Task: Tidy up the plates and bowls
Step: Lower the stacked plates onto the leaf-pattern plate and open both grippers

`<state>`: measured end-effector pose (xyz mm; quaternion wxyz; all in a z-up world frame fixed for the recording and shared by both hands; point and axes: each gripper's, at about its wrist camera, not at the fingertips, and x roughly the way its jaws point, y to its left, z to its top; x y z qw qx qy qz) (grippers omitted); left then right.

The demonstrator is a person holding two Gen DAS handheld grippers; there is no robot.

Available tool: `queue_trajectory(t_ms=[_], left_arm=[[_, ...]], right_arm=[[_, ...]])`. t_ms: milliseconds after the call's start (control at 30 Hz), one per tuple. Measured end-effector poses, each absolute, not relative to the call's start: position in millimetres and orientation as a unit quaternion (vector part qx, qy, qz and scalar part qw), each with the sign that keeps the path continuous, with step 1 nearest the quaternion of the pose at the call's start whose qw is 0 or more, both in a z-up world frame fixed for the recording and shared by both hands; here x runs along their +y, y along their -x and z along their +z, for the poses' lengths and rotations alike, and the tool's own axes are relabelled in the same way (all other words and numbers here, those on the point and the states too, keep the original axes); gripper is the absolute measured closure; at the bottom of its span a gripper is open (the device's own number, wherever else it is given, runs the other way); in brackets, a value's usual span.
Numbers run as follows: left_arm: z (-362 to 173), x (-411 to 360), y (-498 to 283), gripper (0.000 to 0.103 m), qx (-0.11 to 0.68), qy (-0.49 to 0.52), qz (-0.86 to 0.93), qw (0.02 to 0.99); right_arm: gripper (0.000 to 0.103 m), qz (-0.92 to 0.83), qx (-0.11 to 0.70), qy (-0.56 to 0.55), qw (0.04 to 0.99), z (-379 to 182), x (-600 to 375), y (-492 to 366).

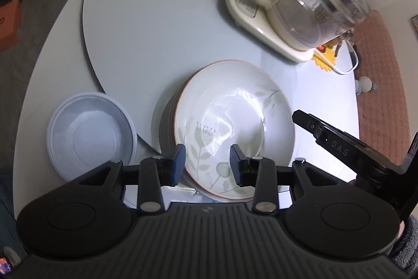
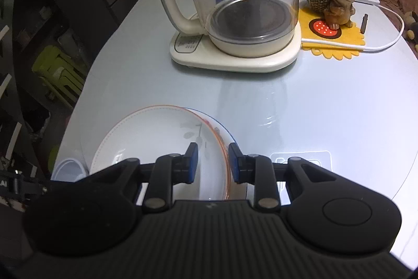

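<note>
A white floral plate (image 1: 235, 122) with a red-brown rim lies on a stack with a dark plate (image 1: 164, 122) under it. A pale plastic bowl (image 1: 88, 132) sits to its left. My left gripper (image 1: 207, 164) is open above the floral plate's near part, one pad at each side. In the right wrist view the floral plate (image 2: 156, 137) lies on a blue-rimmed plate (image 2: 222, 130). My right gripper (image 2: 213, 164) is open and straddles the plate's right rim. The right gripper's finger (image 1: 313, 127) shows at the plate's right edge in the left wrist view.
A glass kettle on a cream base (image 2: 235, 17) stands at the table's far side, also seen in the left wrist view (image 1: 300, 9). A dog figurine (image 2: 339, 1) with a basket stands on a yellow mat (image 2: 334, 35). A white cable (image 2: 378, 43) runs beside it. The round table's edge (image 1: 52, 43) curves at left.
</note>
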<state>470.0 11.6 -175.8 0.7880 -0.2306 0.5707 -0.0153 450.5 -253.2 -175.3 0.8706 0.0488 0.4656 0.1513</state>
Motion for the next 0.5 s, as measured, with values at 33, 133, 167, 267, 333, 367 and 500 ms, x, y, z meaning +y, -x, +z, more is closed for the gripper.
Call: queue_trajectory(t_ms=[33,133,167,267,333,367,500], left_arm=[[-169.8,10.8,-467.4,0.062,0.565,0.227,-0.017,0.793],[-150.2,7.6,-456.9,0.062,0.546,0.212,-0.024,0.810],[-143.3,6.7,-452.2,0.062,0.540,0.206,-0.026,0.815],[-126.6,4.3,-438.0,0.062,0.527,0.198,-0.029,0.826],[-115.4,3.4,-426.5,0.062,0.518,0.192,-0.032,0.833],[-110.7,2.7,-420.9,0.062,0.514,0.189,-0.032,0.836],[-92.4,0.2,-395.4,0.062,0.493,0.175,-0.033,0.851]], right_arm=[[0.074,0.150,0.461,-0.052,0.873,-169.0,-253.8,-446.3],[0.074,0.149,0.447,-0.064,0.880,-150.3,-255.8,-431.7],[0.074,0.148,0.443,-0.069,0.881,-144.0,-256.3,-426.3],[0.074,0.146,0.435,-0.086,0.884,-127.4,-258.5,-408.3],[0.074,0.146,0.430,-0.093,0.886,-118.0,-259.1,-396.4],[0.074,0.146,0.427,-0.095,0.887,-113.9,-259.0,-390.6],[0.074,0.149,0.417,-0.101,0.891,-101.0,-258.9,-367.3]])
